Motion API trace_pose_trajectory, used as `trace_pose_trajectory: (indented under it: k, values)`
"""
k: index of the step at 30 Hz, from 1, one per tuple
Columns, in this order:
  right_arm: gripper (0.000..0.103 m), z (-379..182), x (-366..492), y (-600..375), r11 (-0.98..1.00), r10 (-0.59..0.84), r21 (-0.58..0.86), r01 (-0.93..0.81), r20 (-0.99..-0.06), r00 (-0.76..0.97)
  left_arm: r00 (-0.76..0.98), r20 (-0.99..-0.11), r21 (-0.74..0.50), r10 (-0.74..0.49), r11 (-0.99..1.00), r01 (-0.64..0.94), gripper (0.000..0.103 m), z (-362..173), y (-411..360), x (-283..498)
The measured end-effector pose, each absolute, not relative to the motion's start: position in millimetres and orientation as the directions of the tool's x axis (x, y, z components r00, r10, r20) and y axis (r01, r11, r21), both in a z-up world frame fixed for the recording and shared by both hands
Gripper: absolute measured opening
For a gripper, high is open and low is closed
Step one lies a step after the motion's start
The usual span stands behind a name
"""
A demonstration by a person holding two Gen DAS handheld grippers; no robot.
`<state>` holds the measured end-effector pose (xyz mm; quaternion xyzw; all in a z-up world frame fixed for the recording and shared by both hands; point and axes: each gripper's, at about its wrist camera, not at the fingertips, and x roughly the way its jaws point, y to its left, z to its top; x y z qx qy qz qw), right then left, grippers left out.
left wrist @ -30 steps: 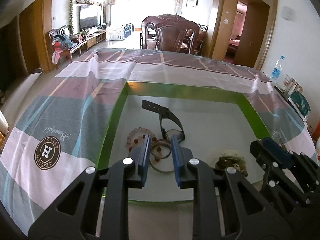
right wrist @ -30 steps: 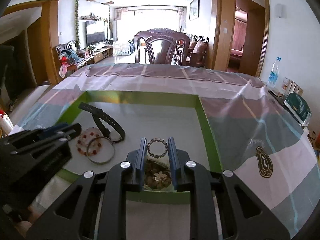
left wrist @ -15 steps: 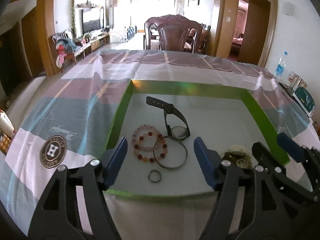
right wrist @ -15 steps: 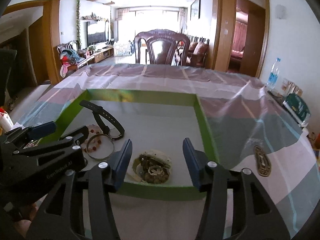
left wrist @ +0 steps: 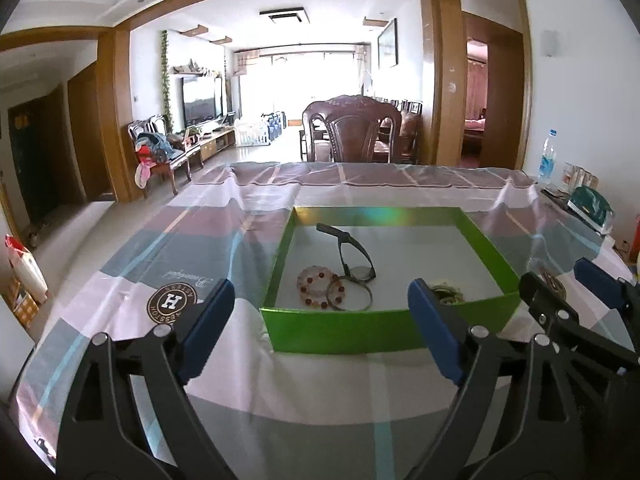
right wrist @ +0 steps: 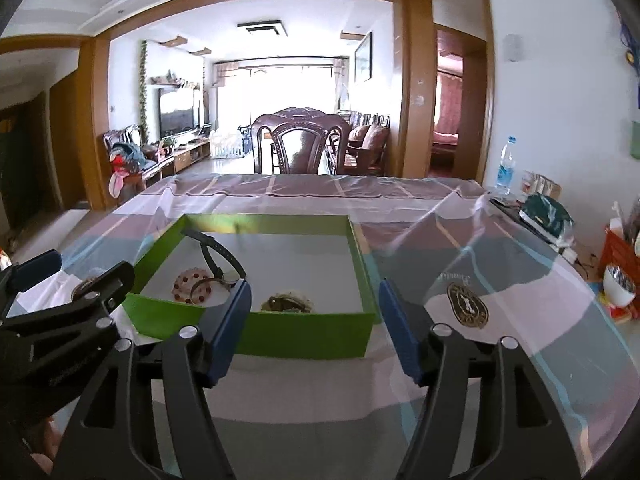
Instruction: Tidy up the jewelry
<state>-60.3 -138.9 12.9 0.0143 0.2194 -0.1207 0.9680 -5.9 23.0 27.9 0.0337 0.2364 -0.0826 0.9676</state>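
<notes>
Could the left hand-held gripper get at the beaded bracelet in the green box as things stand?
Probably yes. The left hand-held gripper is open and empty in front of the green box, which has no lid. The beaded bracelet lies exposed; only the box's low front wall and an overlapping metal bangle complicate the approach.

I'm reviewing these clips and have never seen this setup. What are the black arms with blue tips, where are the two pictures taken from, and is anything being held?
They are two hand-held grippers, each with a fisheye camera looking along its blue-padded fingers. One picture is from the left gripper, the other from the right gripper; each also glimpses the other at its edge. Both stand open and hold nothing. On the striped tablecloth sits a shallow green box. Inside lie a black-strapped watch, a beaded bracelet, a metal bangle and an ornate gold piece, partly hidden by the box wall.
</notes>
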Motion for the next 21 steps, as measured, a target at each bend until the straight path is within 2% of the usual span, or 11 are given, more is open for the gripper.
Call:
trace_pose_trajectory:
  k: [5, 7, 21]
  values:
    - [0.081, 11.1, -68.8, -142.9, 0.959, -0.266, -0.027, 0.282, -0.428, 0.864, 0.869, -0.477, 0.038, -0.129, 0.985, 0.167, 0.095, 31.9, 25.0, -12.2]
    - [0.083, 10.5, -69.3, -144.1, 0.954, -0.283, -0.036, 0.297, -0.431, 0.857, 0.871, -0.478, 0.049, -0.112, 0.987, 0.154, 0.098, 32.7, 24.5, -13.3]
    - [0.088, 10.1, -72.7, -144.5, 0.948, -0.305, -0.052, 0.315, -0.441, 0.844, 0.851, -0.518, 0.052, -0.085, 0.99, 0.131, 0.099, 29.3, 26.0, -10.4]
